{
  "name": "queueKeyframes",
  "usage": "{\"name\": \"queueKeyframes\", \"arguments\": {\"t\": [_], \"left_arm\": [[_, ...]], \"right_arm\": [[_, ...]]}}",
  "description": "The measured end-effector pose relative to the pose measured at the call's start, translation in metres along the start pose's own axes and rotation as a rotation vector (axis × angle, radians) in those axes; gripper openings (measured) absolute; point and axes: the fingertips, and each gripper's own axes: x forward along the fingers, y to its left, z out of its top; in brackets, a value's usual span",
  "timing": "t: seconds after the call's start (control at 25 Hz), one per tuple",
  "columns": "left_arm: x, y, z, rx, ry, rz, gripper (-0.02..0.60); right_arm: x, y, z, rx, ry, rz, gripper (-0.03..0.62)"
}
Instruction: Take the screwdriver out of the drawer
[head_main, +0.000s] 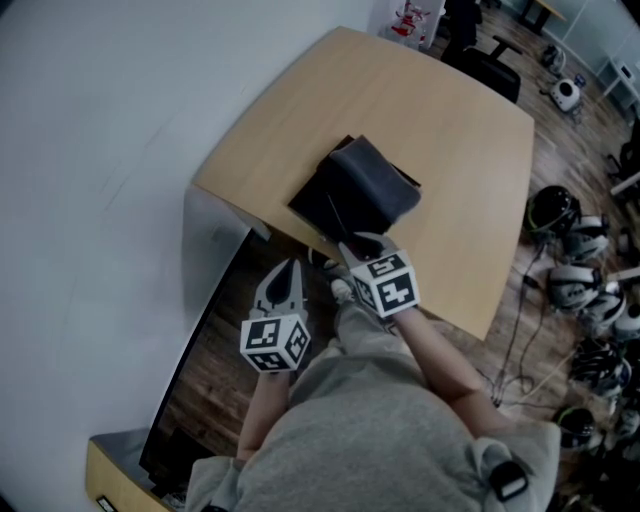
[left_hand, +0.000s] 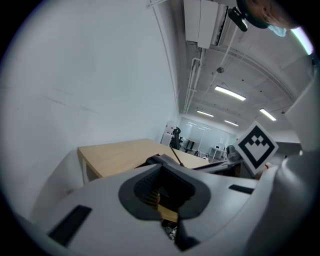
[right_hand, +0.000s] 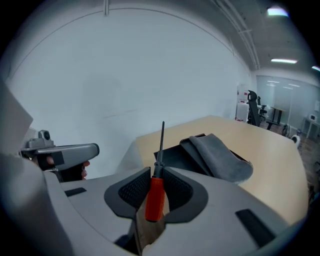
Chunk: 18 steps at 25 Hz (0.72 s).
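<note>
A screwdriver (right_hand: 154, 197) with a red handle and a thin dark shaft stands upright between the pads of my right gripper (right_hand: 156, 187), which is shut on the handle. In the head view that gripper (head_main: 362, 245) hovers at the near edge of the wooden table (head_main: 450, 130), and the shaft (head_main: 337, 218) points over a flat dark box (head_main: 320, 195). A grey cloth (head_main: 375, 185) lies draped on the box. My left gripper (head_main: 290, 268) hangs lower left, off the table, fingertips together, holding nothing. In its own view the left gripper (left_hand: 161, 172) faces the table (left_hand: 120, 155).
A white wall runs along the left. Beyond the table stands a dark office chair (head_main: 495, 65). Several helmets and cables (head_main: 575, 270) lie on the wood floor at the right. A dark panel (head_main: 190, 400) leans by the wall at lower left.
</note>
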Motion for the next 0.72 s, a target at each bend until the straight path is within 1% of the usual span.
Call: {"name": "queueKeyframes", "arguments": {"t": [0.08,0.4,0.72], "left_arm": [[-0.008,-0.002,-0.004,0.004,0.000,-0.003,0.000],[-0.030,-0.020,-0.020,0.015,-0.001,-0.031,0.000],[-0.045,-0.029,-0.029,0.022,-0.010,-0.048,0.000]], "right_arm": [[-0.014,0.007,0.002,0.014,-0.047,0.007,0.083],[-0.064,0.022,0.000,0.018,-0.202,-0.010,0.083],[-0.095,0.031,-0.011,0.023,-0.296,-0.005,0.083]]}}
